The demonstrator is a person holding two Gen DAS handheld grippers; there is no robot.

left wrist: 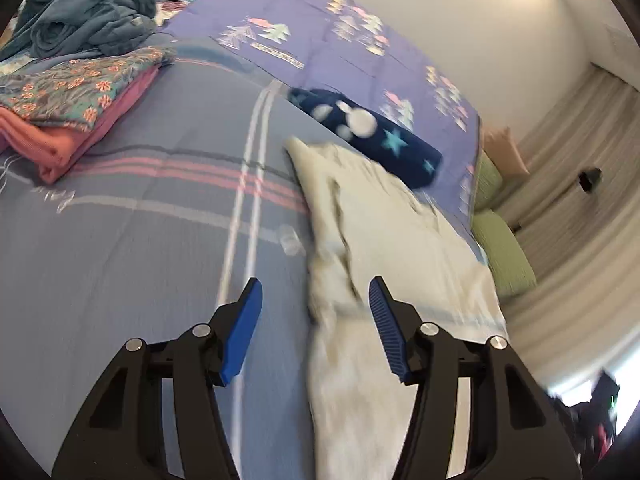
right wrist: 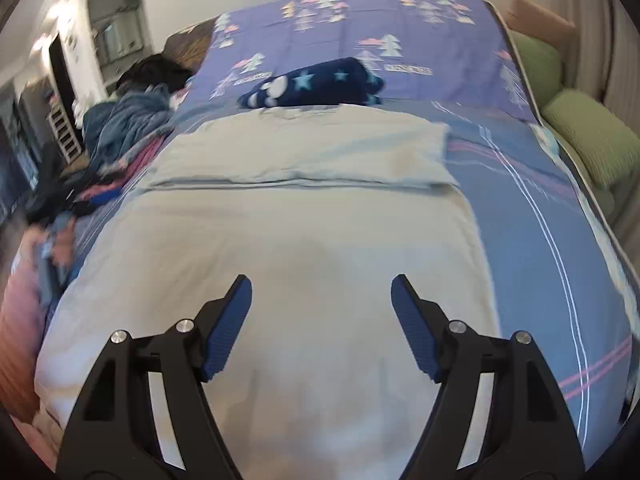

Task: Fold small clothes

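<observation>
A pale cream garment (right wrist: 304, 248) lies spread flat on the bed, with its far end folded over into a band (right wrist: 312, 152). In the left wrist view the same garment (left wrist: 384, 240) runs along the right side, rumpled at its near edge. My left gripper (left wrist: 316, 292) is open and empty, hovering over the garment's left edge and the bedsheet. My right gripper (right wrist: 322, 292) is open and empty, hovering above the garment's near half.
A stack of folded clothes, floral on pink (left wrist: 68, 104), and a heap of blue-grey clothes (left wrist: 92, 8) lie at the left. A dark blue star-patterned roll (right wrist: 316, 84) lies beyond the garment. Green cushions (right wrist: 588, 136) line the bed's right edge.
</observation>
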